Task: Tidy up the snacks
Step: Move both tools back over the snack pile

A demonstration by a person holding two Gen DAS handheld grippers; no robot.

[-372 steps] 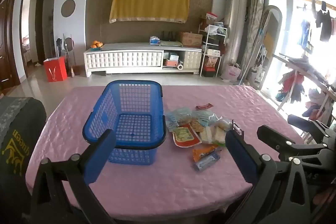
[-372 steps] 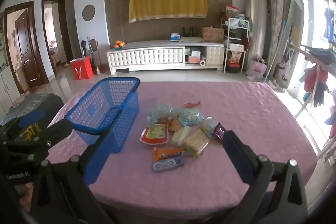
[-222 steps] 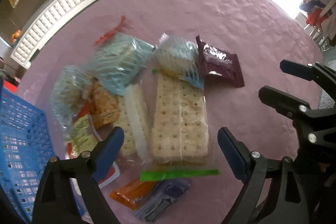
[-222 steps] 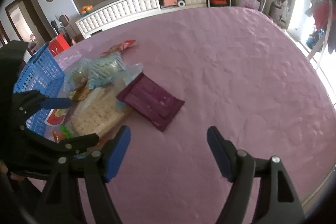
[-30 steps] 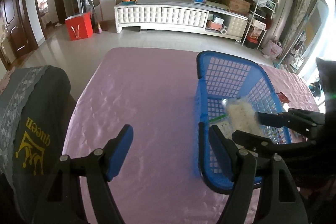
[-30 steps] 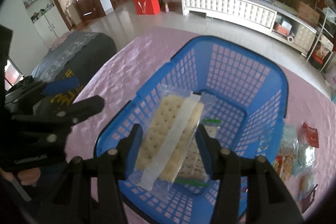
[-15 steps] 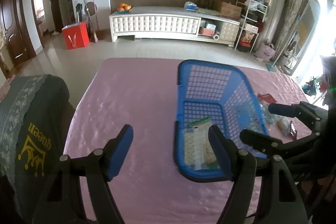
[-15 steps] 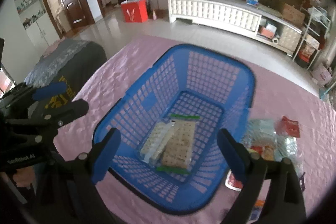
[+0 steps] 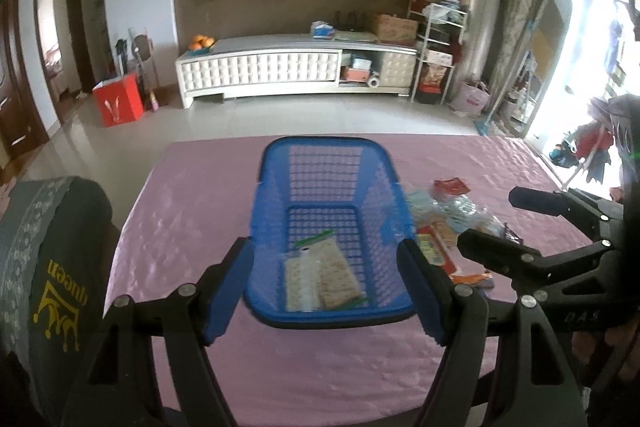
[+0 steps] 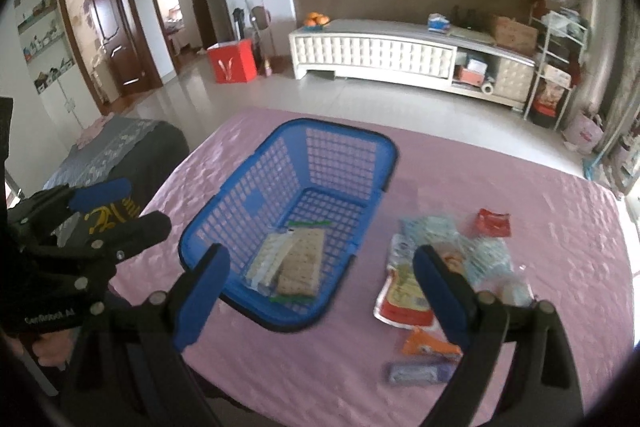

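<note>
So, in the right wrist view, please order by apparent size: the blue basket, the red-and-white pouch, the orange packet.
1. blue basket, by far largest
2. red-and-white pouch
3. orange packet, smallest, though it lies nearer the camera and looks blurred.

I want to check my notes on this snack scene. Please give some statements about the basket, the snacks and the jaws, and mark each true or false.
1. The blue basket holds cracker packs. True.
2. The right gripper grips a cracker pack. False: its jaws are open and empty.
3. Loose snacks lie on the tablecloth beside the basket. True.
4. The basket lies tipped on its side. False: it stands upright.
5. The left gripper holds a snack. False: its jaws are empty.
</note>
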